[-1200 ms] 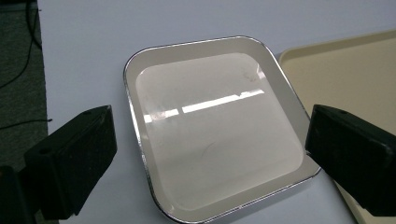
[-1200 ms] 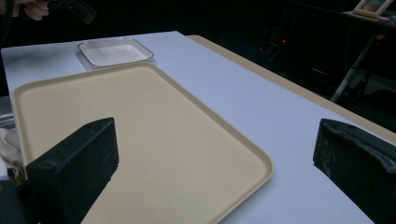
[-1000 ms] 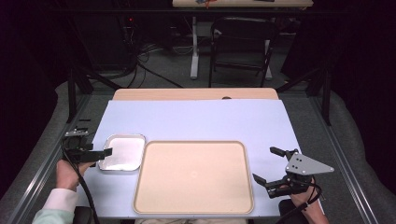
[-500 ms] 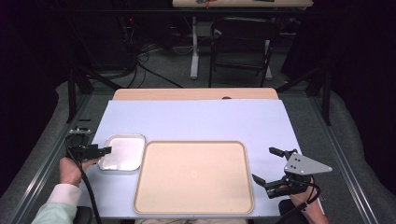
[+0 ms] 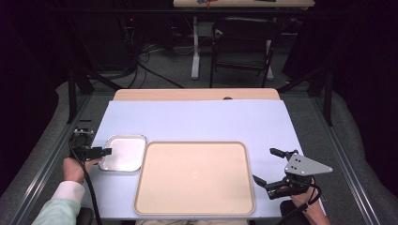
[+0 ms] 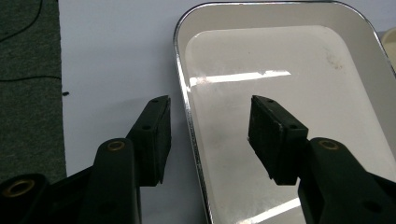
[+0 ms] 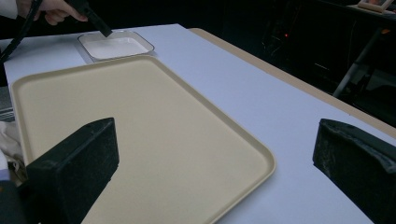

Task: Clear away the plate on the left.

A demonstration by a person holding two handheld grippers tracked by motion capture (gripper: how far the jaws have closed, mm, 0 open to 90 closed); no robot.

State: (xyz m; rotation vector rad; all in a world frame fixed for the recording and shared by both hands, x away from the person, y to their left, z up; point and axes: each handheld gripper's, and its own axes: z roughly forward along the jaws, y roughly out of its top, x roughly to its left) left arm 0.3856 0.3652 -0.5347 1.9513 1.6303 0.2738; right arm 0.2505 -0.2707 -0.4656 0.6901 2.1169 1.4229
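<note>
Left hand-held gripper (image 6: 208, 135) closing astride shiny rounded metal tray (image 6: 299, 93) rim, right hand-held gripper (image 7: 215, 172) wide, matte beige tray (image 7: 140, 135)

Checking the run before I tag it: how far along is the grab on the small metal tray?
Done: left gripper straddles the small metal tray's rim, one jaw outside, one inside. In hand: its jaws have just been closing, pads not yet pinching. Left: grip and lift. The beige tray is bare; right gripper is open beside it.
</note>
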